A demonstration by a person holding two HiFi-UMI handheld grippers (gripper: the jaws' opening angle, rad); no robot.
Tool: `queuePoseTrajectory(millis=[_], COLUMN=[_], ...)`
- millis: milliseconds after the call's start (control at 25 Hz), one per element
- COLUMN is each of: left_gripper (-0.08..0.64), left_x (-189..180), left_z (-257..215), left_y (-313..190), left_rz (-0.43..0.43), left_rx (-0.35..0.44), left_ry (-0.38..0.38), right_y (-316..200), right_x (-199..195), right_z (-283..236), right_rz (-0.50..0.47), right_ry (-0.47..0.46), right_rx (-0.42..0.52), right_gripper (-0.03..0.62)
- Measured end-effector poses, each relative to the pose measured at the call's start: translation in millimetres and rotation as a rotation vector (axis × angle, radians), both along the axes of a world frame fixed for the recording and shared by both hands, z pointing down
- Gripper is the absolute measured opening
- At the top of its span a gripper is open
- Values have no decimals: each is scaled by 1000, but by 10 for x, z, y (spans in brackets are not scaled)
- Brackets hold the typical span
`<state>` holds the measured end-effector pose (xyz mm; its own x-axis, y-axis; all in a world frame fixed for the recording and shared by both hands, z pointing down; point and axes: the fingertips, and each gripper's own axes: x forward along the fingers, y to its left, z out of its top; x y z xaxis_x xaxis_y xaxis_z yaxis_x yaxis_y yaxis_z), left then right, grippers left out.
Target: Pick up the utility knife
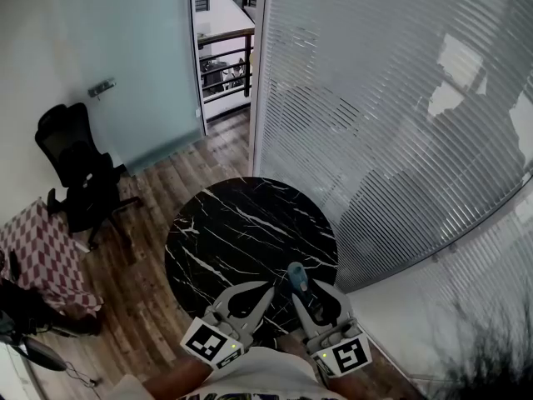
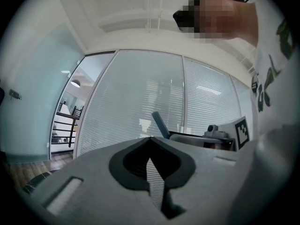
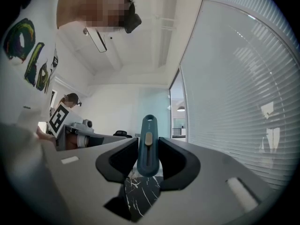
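Your right gripper (image 3: 149, 140) clamps the teal utility knife (image 3: 148, 149) between its jaws, slider facing you, over the marble counter (image 1: 241, 223); your left gripper (image 2: 150, 138) alongside is closed, empty.

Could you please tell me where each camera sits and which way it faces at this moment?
Head view: on the person's head, facing steeply down at the round black marble table; left gripper, right gripper and the shirt show at the bottom edge.
Left gripper view: on the left gripper, facing along its closed jaws toward the window blinds; shirt at right.
Right gripper view: on the right gripper, facing along jaws clamped on the utility knife; shirt at left.
Shared: all three show the utility knife.
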<state>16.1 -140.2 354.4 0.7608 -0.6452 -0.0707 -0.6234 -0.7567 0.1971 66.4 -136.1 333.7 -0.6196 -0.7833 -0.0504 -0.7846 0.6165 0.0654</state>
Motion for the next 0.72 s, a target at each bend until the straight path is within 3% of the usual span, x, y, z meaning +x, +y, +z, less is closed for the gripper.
queuePoseTrajectory(millis=[720], left_gripper=[5], left_x=[4], left_z=[65], left_y=[-120], left_rz=[5], left_rx=[-20], left_ry=[7], right_y=[-107], right_x=[26], right_z=[77], right_rz=[12], right_ry=[1], right_rx=[-13], right_gripper=[138])
